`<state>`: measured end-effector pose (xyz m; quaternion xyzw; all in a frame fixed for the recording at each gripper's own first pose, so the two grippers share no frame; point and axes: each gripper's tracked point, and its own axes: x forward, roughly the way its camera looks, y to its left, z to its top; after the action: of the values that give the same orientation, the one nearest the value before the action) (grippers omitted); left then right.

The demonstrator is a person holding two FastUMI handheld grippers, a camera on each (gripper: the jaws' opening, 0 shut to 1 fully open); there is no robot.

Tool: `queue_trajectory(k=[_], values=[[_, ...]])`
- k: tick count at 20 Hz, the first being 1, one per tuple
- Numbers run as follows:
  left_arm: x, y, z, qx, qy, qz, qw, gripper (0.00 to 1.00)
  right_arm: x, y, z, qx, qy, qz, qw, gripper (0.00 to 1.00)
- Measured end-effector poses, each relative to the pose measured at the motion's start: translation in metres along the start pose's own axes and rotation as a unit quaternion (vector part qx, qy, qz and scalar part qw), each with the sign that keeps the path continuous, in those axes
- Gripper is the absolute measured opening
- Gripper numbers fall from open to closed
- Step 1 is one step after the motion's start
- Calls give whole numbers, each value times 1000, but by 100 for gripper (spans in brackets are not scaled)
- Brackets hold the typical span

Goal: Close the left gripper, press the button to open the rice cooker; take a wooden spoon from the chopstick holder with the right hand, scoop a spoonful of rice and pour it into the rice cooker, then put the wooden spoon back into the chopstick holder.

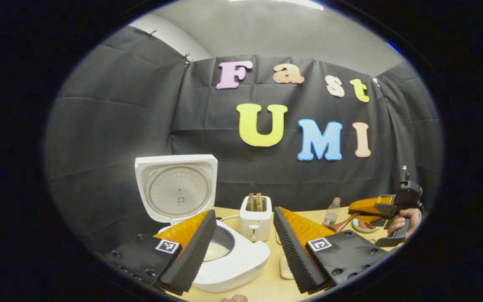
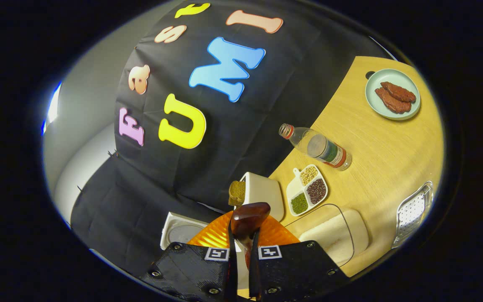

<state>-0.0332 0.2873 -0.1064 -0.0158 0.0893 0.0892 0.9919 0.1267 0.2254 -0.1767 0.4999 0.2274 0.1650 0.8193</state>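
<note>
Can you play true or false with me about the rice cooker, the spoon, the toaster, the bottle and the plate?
1. The rice cooker has its lid standing open. True.
2. The right gripper is empty. False: it is shut on the wooden spoon, whose bowl sticks out past its fingers.
3. The toaster has bread in its slots. True.
4. The water bottle on the table has no cap on it. False: its cap is on.
5. The green plate holds a pile of beans. False: it holds reddish-brown pieces of food; the beans are in the divided white dish.
6. The left gripper is open. True.
</note>
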Motion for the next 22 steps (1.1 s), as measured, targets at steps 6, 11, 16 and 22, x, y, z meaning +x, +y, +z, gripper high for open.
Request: queue_trajectory(k=[6, 11, 16, 22], values=[[-13, 11, 3, 3, -7, 3, 1000, 92, 1, 40, 0, 62, -10, 50, 997, 10], [-23, 29, 5, 0, -9, 18, 1000, 95, 14, 70, -16, 74, 5, 79, 994, 11], [-31, 44, 5, -5, -17, 32, 999, 95, 38, 100, -43, 52, 34, 101, 993, 11], [-39, 56, -3, -2, -14, 34, 999, 95, 71, 128, -79, 11, 67, 109, 992, 11]])
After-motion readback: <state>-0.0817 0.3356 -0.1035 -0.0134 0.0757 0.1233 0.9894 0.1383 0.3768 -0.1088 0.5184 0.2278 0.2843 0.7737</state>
